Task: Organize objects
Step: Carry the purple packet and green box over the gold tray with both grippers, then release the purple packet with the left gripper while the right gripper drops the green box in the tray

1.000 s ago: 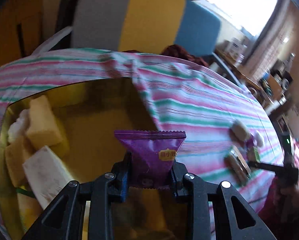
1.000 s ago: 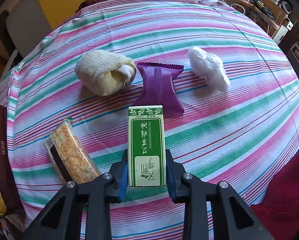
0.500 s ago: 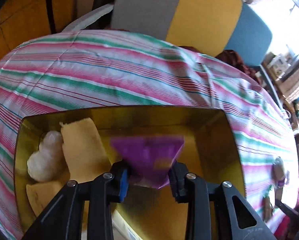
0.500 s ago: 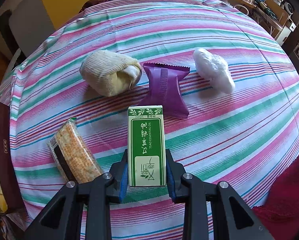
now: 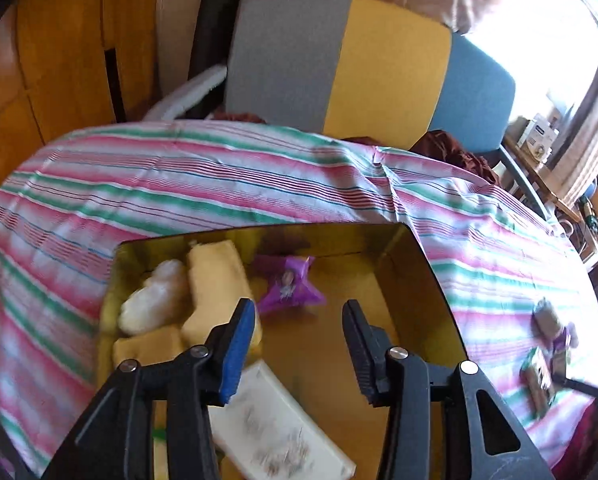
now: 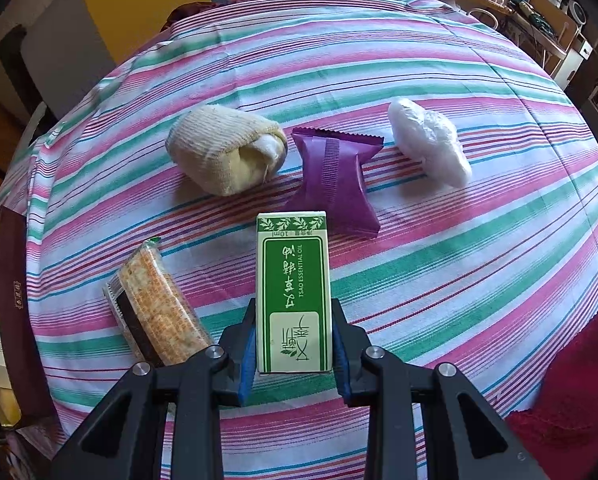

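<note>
1. Tool work first: your left tool (image 5: 299, 332) has just been opening its jaws and nothing sits between them now, so lift it straight out without brushing the white flat packet (image 5: 283, 428) under its near side.
2. Released purple snack packet (image 5: 289, 286) lies inside the gold box (image 5: 415, 280), beside the yellow sponge pieces (image 5: 215, 280); leave it there.
3. Your right tool (image 6: 293, 344) is clamped tight on the green essential-oil carton (image 6: 293, 292), held upright above the striped table (image 6: 459, 280).
4. Carry the carton across to the box and set it in the bare right half.
5. Cracker pack (image 6: 157, 308), then the rolled cloth (image 6: 223, 148), second purple packet (image 6: 335, 184) and white bundle (image 6: 429, 142) farther off remain on the table.
</note>
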Motion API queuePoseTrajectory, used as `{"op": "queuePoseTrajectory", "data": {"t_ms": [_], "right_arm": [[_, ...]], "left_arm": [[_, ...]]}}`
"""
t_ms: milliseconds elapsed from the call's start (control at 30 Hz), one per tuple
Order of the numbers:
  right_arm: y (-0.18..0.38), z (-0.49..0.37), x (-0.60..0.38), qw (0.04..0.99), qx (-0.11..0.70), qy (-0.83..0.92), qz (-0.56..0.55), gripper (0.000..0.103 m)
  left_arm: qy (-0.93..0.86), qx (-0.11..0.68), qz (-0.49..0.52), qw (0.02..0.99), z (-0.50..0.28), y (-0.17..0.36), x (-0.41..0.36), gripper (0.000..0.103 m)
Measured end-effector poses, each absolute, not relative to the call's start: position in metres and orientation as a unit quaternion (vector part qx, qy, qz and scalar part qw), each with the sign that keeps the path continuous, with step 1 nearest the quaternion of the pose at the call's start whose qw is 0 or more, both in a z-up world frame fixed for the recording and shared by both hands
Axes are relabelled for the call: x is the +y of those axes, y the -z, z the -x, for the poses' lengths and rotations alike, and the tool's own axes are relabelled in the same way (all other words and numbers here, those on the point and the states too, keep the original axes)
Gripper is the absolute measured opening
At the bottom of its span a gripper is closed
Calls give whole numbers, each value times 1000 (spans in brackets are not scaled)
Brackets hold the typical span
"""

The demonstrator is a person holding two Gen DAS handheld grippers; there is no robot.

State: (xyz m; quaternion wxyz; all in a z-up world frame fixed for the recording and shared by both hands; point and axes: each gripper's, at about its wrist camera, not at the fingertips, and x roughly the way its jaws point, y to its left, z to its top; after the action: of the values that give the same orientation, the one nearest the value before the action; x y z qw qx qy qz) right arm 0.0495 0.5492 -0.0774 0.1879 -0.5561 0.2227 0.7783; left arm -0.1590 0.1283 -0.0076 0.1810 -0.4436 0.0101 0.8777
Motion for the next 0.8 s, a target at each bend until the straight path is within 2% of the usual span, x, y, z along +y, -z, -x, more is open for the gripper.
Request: {"op": "queuePoseTrajectory", "data": {"t_ms": [67, 333, 800], "right_arm": [[72, -68, 550, 171, 226, -790, 544, 30], [33, -47, 505, 114, 196, -847, 480, 30], [-4, 66, 287, -127, 66, -864, 483, 30]], "left_arm": [[-885, 23, 429, 178, 138, 4, 119, 47], [-901, 27, 406, 150, 91, 4, 83, 50], [-905, -9, 407, 125, 65, 15, 32, 52]]}}
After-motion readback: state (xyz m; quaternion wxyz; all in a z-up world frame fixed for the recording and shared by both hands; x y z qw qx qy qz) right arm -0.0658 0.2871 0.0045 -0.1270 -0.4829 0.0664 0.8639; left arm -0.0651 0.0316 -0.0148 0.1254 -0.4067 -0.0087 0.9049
